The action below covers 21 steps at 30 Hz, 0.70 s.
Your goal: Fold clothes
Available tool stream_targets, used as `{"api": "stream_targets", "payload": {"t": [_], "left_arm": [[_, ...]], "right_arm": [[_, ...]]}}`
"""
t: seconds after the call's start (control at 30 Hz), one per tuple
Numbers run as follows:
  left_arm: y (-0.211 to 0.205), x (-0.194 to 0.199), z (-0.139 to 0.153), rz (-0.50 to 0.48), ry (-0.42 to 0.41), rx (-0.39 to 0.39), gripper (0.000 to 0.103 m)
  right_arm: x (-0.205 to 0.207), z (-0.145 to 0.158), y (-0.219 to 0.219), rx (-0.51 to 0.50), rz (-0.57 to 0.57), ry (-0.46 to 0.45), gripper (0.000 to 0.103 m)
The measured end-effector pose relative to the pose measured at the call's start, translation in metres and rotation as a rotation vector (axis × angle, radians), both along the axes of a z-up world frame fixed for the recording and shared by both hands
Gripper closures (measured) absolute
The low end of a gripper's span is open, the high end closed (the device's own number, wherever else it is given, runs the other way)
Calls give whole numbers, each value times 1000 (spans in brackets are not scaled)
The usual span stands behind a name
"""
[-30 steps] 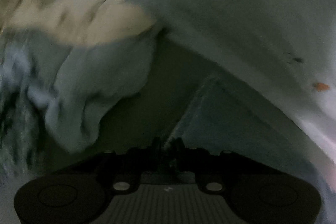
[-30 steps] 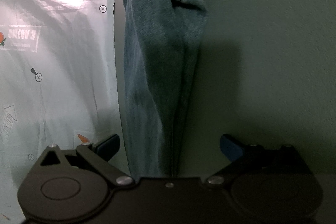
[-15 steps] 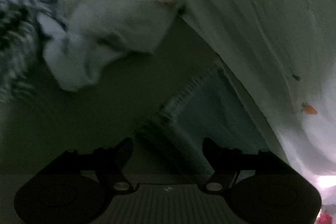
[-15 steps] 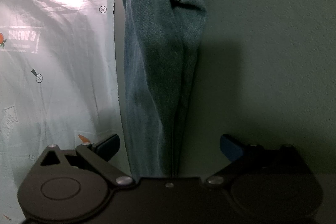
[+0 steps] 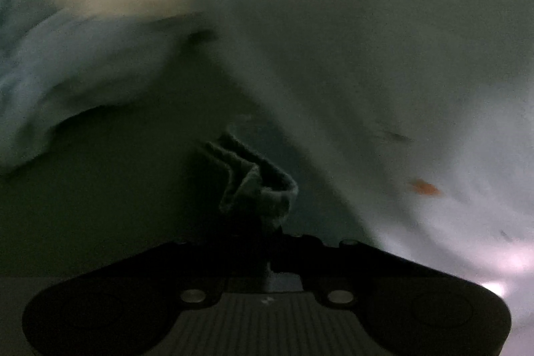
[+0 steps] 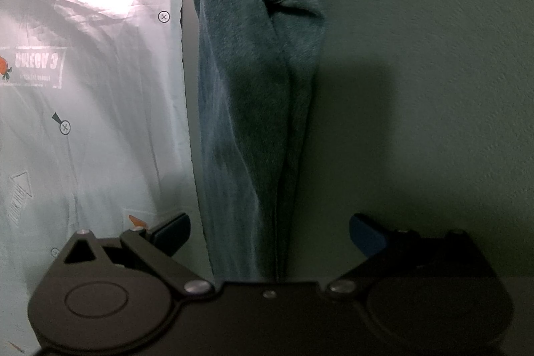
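In the right wrist view a pair of blue jeans (image 6: 253, 95) lies stretched lengthwise on a dark green surface (image 6: 417, 55), running from the top of the frame down between my fingers. My right gripper (image 6: 269, 236) is open, its blue pads on either side of the denim. In the blurred left wrist view my left gripper (image 5: 267, 232) is shut on the frayed hem of the jeans (image 5: 257, 186), which bunches up just ahead of the jaws.
A pale printed sheet (image 6: 83, 122) with arrows and orange motifs lies left of the jeans; it also shows in the left wrist view (image 5: 383, 72). A heap of cream and light blue clothes (image 5: 83, 32) lies at the far left.
My left gripper was shut, opened over the jeans hem half a second ago, and is now shut on it; its view has swung. The right gripper has not moved.
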State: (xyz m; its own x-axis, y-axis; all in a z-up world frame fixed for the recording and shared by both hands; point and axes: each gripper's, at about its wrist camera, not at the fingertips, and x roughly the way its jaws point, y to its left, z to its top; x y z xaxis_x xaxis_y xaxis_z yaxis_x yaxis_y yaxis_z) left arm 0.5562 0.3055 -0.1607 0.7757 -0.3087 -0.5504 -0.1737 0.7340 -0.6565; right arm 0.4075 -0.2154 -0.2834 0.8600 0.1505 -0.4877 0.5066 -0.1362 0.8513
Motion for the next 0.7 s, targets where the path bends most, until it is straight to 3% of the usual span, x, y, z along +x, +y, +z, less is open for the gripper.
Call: {"api": "stream_targets", "payload": {"t": [0.13, 0.2, 0.27, 0.33, 0.37, 0.43, 0.5, 0.63, 0.7], "left_arm": [[-70, 14, 30, -295, -122, -43, 98], [-105, 22, 18, -426, -87, -101, 87], [-133, 33, -10, -511, 26, -169, 81], [-147, 41, -43, -513, 217, -246, 79], [-148, 40, -52, -506, 258, -272, 78], [-140, 33, -52, -502, 226, -302, 69], [-128, 24, -41, -496, 176, -294, 53], [-93, 15, -25, -403, 114, -303, 45], [-75, 16, -28, -327, 127, -273, 44]], "right_arm": [[0, 0, -1, 3, -1, -2, 0], [0, 0, -2, 4, -1, -4, 0], [1, 0, -2, 4, -1, -5, 0], [1, -1, -2, 1, 2, -7, 0], [1, -1, -2, 0, 5, -8, 0], [2, 2, -3, 2, 22, -7, 0], [4, 8, -3, -1, 52, -40, 0], [23, 34, 0, -61, 138, -234, 0], [45, 47, 2, -93, 203, -306, 0]]}}
